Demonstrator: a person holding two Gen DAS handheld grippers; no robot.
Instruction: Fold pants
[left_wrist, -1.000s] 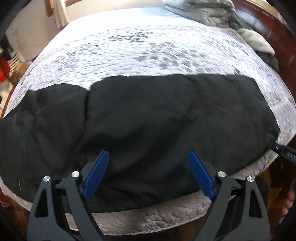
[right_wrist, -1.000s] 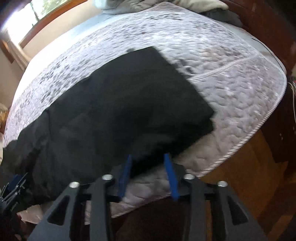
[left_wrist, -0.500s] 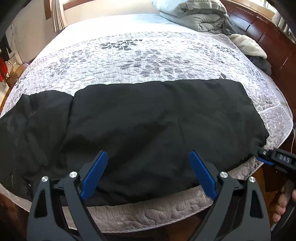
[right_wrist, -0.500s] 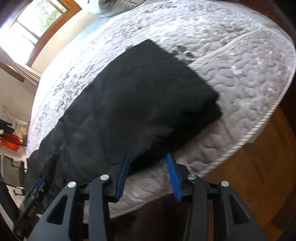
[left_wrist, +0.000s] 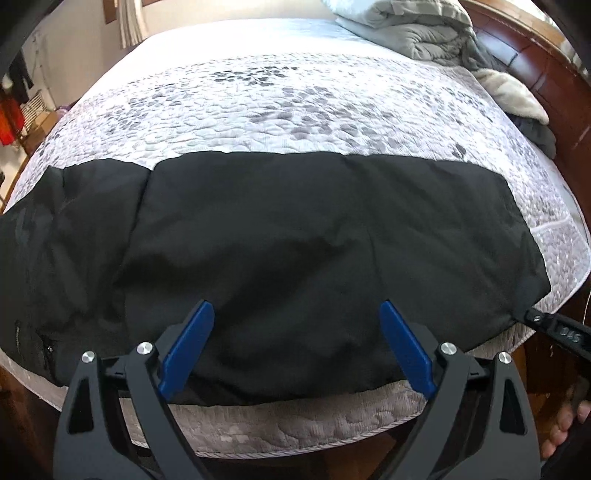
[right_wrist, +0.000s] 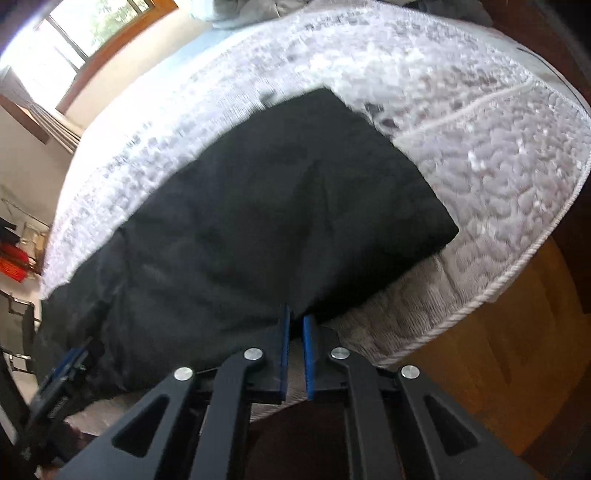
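Black pants (left_wrist: 295, 240) lie flat across the near part of the bed, legs folded together, with the leg ends toward the right. My left gripper (left_wrist: 295, 314) hangs open over the pants' near edge, its blue pads wide apart and nothing pinched between them. My right gripper (right_wrist: 297, 314) is shut on the pants (right_wrist: 277, 203) at the near edge by the leg-end corner, with black cloth pinched between its blue pads. The left wrist view shows the right gripper (left_wrist: 532, 317) touching that corner. The left gripper (right_wrist: 70, 365) shows dimly at the far left of the right wrist view.
The quilted grey-white mattress (left_wrist: 258, 110) extends far behind the pants. A grey duvet (left_wrist: 406, 26) and cream clothes (left_wrist: 509, 92) are piled by the wooden headboard (left_wrist: 546, 74). A person's toes (left_wrist: 565, 432) stand on the wooden floor (right_wrist: 498, 350) at the bed's corner.
The right gripper's jaws have closed from partly open onto the pants' near edge. The left gripper stays open above the pants and has drifted slightly sideways.
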